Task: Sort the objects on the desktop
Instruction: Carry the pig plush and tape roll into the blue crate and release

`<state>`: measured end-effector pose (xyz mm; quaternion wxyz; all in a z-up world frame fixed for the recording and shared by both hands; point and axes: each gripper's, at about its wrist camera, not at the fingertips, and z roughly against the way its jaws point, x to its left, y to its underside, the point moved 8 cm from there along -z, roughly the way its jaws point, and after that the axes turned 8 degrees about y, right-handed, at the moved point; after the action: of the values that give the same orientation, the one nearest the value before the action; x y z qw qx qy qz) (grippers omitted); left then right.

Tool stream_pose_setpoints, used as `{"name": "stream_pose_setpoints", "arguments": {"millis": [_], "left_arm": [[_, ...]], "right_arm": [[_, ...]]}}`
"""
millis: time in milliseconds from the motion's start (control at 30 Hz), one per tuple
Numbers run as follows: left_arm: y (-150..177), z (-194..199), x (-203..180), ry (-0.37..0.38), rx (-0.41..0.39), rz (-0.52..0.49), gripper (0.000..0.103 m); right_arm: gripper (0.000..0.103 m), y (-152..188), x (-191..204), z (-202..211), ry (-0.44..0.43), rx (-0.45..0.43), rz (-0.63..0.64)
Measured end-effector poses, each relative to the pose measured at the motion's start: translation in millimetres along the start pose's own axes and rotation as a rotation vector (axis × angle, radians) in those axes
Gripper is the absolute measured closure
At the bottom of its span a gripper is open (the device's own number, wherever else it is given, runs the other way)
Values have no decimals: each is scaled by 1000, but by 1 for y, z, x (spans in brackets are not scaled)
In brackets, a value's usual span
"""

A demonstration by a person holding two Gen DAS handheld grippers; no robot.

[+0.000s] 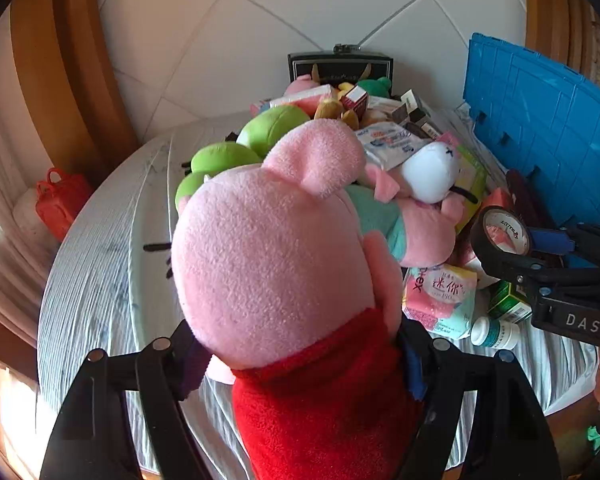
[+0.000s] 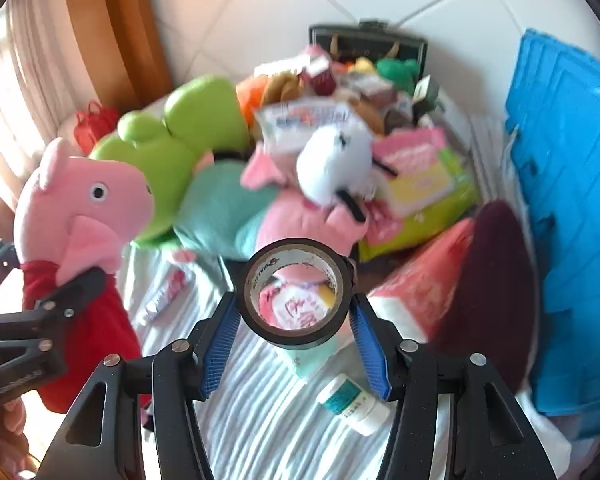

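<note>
The left gripper (image 1: 300, 364) is clenching a fleecy pink pig plush (image 1: 276, 264) at its red felt dress, the black jaws pressing into the soft fabric on both sides; the toy's rounded head is filling the near centre of the left wrist view, lifted above the striped white cloth (image 1: 100, 280) that is covering the table. The right gripper (image 2: 294, 320) is grasping a roll of black tape (image 2: 294, 292), its ribbed blue pads (image 2: 220, 336) pinching the glossy ring from left and right, with the hollow core facing the camera. The roll is hanging over the near part of the cloth, just above a small white pill bottle (image 2: 352, 398) with a teal label that is lying on its side. Farther away, a heap of plush toys, tissue packs and small cartons is piling up, including a puffy green plush (image 2: 180, 132) and a round white plush (image 2: 332, 160). A ridged blue plastic crate lid (image 2: 572, 200) is leaning at the right.
</note>
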<state>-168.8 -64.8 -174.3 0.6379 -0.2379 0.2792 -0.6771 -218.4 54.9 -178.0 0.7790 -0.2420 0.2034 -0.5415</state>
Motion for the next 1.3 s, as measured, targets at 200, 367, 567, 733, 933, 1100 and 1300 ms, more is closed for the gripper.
{"name": "stream_pose_setpoints", "arguments": {"millis": [200,367,567,733,933,1100,1300], "left_arm": [[-39,32,-14,88,-114,-61,28],[-75,52,-41,163,-203,-107,28],[-119,70,-96,202,-294,-153,28],[-173,81,-174,233,-395,-176,28],[-250,101,-285,288,-511,-196,28],[-301,90,-376,354,-483,-222,28],[-335,6,-464,373,-208,-222,28]], "right_arm": [[47,-40,-9,59,88,-149,-42],[47,-65,-38,104,193,-242,-91],[47,-89,-102,157,282,-364,-126],[47,-103,-184,195,350,-450,-145],[47,-116,-304,225,439,-475,-132],[47,-134,-399,222,471,-436,-144],[47,-155,-495,190,509,-345,-201]]}}
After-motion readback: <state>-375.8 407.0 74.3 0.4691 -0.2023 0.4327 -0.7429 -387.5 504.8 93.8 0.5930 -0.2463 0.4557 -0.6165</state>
